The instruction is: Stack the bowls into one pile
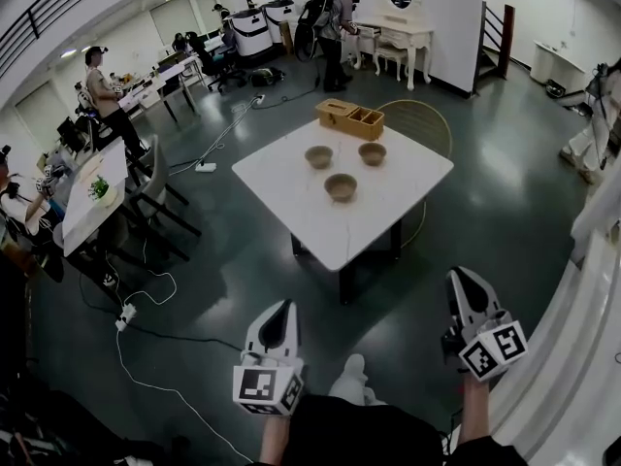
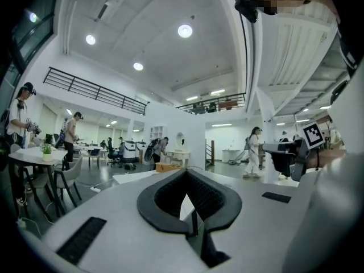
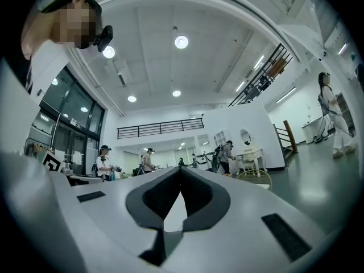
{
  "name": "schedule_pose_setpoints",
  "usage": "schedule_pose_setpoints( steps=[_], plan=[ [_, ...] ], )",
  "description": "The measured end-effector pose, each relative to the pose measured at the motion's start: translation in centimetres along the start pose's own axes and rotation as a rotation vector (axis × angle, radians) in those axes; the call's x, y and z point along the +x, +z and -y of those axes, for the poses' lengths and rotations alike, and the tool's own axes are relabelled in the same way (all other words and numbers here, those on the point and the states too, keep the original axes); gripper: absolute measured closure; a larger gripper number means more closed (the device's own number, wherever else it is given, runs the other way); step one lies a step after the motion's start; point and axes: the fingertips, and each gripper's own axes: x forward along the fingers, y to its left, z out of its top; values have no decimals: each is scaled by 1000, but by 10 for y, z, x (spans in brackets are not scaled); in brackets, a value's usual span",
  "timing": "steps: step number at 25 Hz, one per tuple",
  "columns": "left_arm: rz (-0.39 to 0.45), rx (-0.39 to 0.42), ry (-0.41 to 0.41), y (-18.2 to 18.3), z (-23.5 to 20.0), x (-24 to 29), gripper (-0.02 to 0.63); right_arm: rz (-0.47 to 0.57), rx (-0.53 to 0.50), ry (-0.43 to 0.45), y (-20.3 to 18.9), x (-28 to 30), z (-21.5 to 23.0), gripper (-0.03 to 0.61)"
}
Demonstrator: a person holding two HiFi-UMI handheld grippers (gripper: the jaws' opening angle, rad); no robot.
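Note:
Three brown bowls stand apart on the white table (image 1: 291,190): one at the back left (image 1: 318,156), one at the back right (image 1: 372,153), one nearer the front (image 1: 341,187). Both grippers are held low, well short of the table, over the dark floor. My left gripper (image 1: 281,311) is shut and empty; its own view shows the jaws (image 2: 186,172) meeting at the tip. My right gripper (image 1: 463,278) is likewise shut with nothing in it, its jaws (image 3: 180,170) closed and tilted slightly upward. The bowls do not show in either gripper view.
A wooden box (image 1: 349,117) sits at the table's far edge. A round gold-rimmed frame (image 1: 433,124) stands behind the table. Cables and a power strip (image 1: 126,314) lie on the floor to the left, by chairs (image 1: 155,187) and another table. Several people are around the room.

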Motion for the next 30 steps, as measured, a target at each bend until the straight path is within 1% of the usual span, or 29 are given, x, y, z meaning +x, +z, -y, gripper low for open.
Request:
schedule_pose_setpoints(
  steps=[5,8,14,23,30],
  plan=[
    [-18,-21,19,-5,-9,11,600,-21,-8,22,-6,20,3,565],
    [-14,-27,31,-6,-19,26,600,-23,-8,34,-9,39,10,565],
    [-22,-45,22,-12,-37,80,600,-45,5,33,-23,88,34,565],
    [-20,-61,-16,-8,-61,170,600,-78,8,29,-34,165,70,565],
    [-16,-103,-52,-8,-78,224,600,-104,-5,16,-42,207,91,565]
  ],
)
